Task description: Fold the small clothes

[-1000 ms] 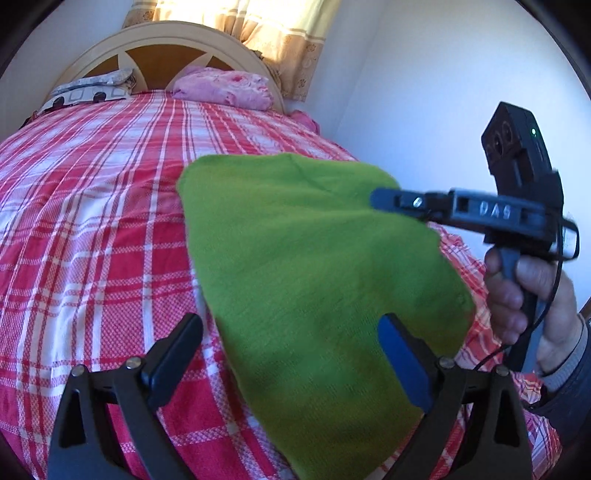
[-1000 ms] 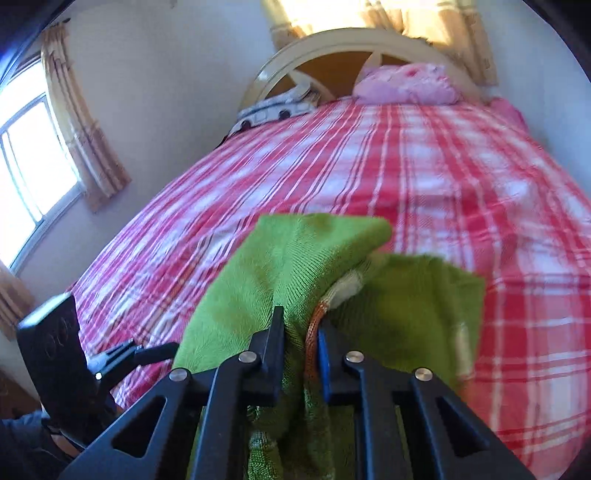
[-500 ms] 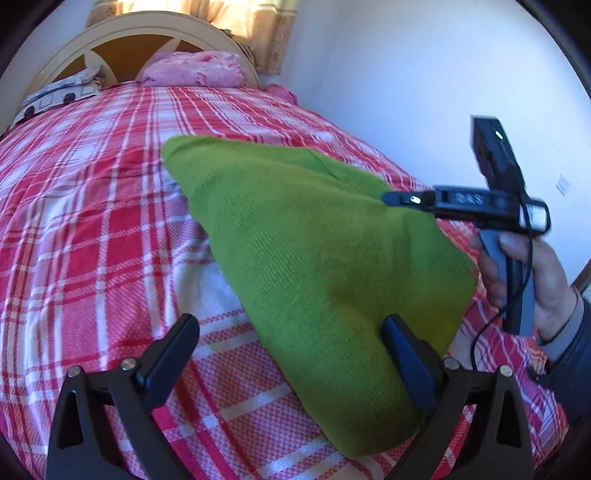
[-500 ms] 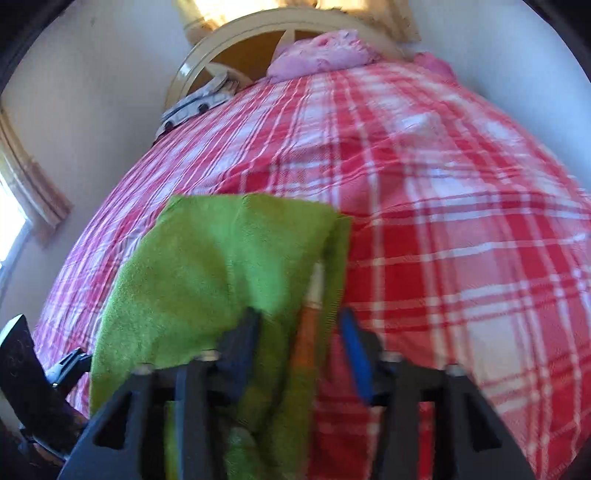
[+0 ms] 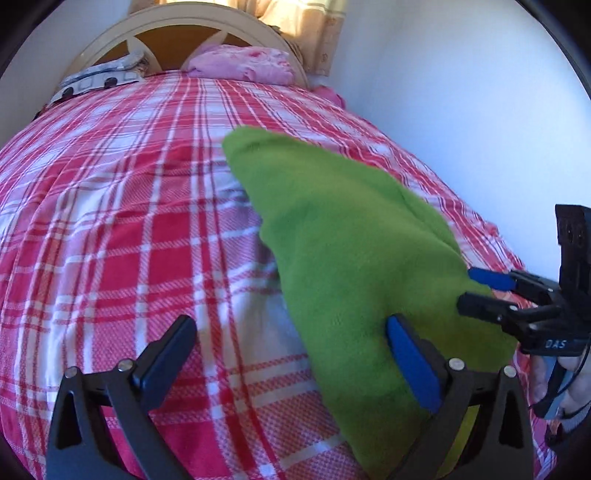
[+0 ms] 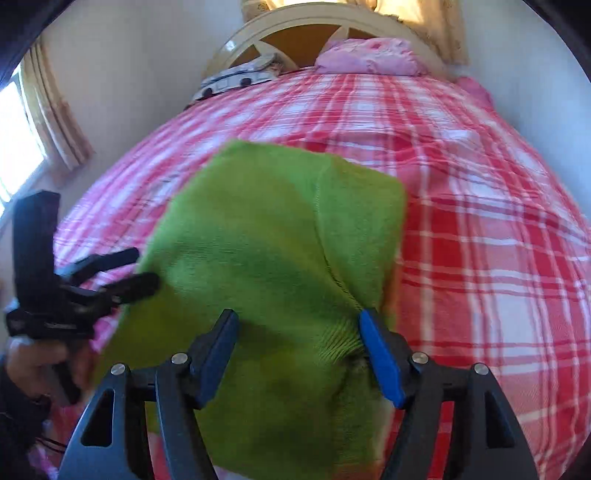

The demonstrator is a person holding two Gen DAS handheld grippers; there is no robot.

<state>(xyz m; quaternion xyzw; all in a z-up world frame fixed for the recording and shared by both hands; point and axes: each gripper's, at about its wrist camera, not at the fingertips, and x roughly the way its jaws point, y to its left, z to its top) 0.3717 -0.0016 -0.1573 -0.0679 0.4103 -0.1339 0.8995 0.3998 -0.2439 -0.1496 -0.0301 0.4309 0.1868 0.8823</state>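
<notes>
A green knitted garment lies folded on the red plaid bedspread. In the right wrist view the garment shows a seam and a ribbed hem near the blue right pad. My right gripper straddles its near end with the jaws opening; the cloth lies between the pads, which do not press on it. My left gripper stands wide open over the garment's left edge, holding nothing. Each gripper shows in the other's view: the right gripper at the garment's right corner, the left gripper at its left side.
A cream headboard, a pink pillow and a patterned pillow are at the far end of the bed. A white wall runs along the right side. A curtained window is on the left.
The right gripper, shut on a raised fold of the green garment a second ago, has opened and let it go. The garment now lies flatter on the bed. Both grippers have sunk toward it.
</notes>
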